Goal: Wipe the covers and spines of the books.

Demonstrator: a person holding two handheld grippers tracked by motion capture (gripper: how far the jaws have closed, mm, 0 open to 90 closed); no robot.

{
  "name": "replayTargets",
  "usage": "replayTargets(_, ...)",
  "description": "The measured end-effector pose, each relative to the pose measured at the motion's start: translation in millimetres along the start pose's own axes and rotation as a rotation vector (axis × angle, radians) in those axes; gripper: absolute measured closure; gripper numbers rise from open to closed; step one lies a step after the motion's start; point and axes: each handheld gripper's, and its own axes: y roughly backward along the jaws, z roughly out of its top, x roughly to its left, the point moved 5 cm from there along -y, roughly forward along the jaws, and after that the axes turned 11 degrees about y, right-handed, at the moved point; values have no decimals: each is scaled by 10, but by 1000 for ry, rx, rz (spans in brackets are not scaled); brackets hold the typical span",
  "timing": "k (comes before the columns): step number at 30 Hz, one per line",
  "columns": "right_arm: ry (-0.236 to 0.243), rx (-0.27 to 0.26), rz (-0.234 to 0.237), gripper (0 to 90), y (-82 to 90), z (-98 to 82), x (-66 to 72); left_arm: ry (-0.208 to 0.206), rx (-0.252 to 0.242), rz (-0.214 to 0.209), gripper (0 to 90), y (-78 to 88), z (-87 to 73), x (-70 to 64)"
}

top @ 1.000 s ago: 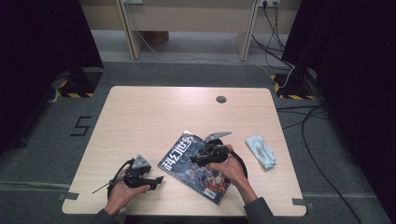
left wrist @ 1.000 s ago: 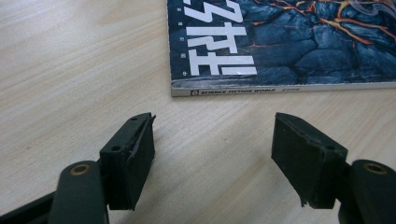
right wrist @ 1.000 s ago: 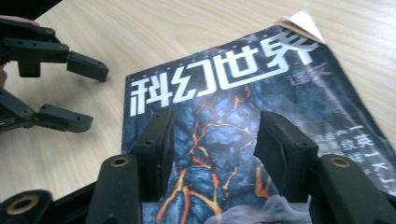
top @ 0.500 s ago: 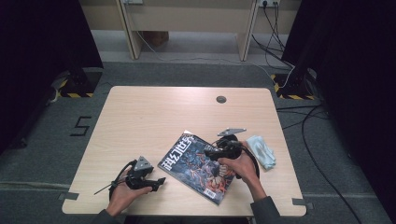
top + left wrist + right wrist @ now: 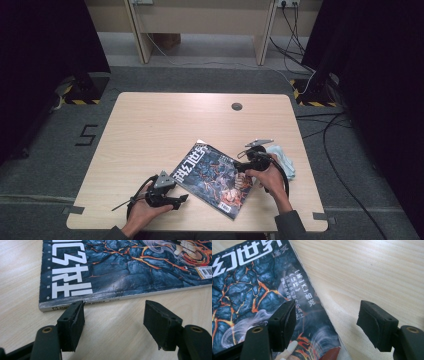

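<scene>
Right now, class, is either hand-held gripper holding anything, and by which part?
Nothing is held. The left hand-held gripper stands open at the magazine spine; the right hand-held gripper stands open over its opposite edge.

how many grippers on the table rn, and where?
2. The black two-jaw left gripper sits at the near left by the spine of the dark lava-cover magazine, jaws open. The right gripper hovers over the magazine's right edge, jaws open.

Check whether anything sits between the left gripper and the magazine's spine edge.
Nothing visible does. In the left gripper view the left gripper has its jaws apart, with bare table between them and the spine of the magazine just ahead. The pale cloth lies on the far side, by the right gripper.
</scene>
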Motion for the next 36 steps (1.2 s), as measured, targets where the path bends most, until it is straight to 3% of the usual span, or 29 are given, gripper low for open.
replayTargets(10,21,27,17,320,-61,-56,27,-6,-4,-9,320,-46,48,2)
replayTargets(19,69,44,54,337,-108,-82,144,26,-23,-21,313,-60,125,49)
replayTargets(24,88,60,47,328,-84,-99,201,35,-29,-6,303,-97,179,101)
replayTargets(27,103,77,52,317,-30,-154,262,66,-42,2,289,-148,252,165)
replayTargets(31,98,76,52,314,13,-214,311,77,-57,24,288,-208,321,215)
replayTargets(33,95,75,75,313,63,-282,365,92,-70,36,295,-280,406,269)
replayTargets(36,104,76,84,309,99,-326,416,75,-76,59,287,-344,464,288)
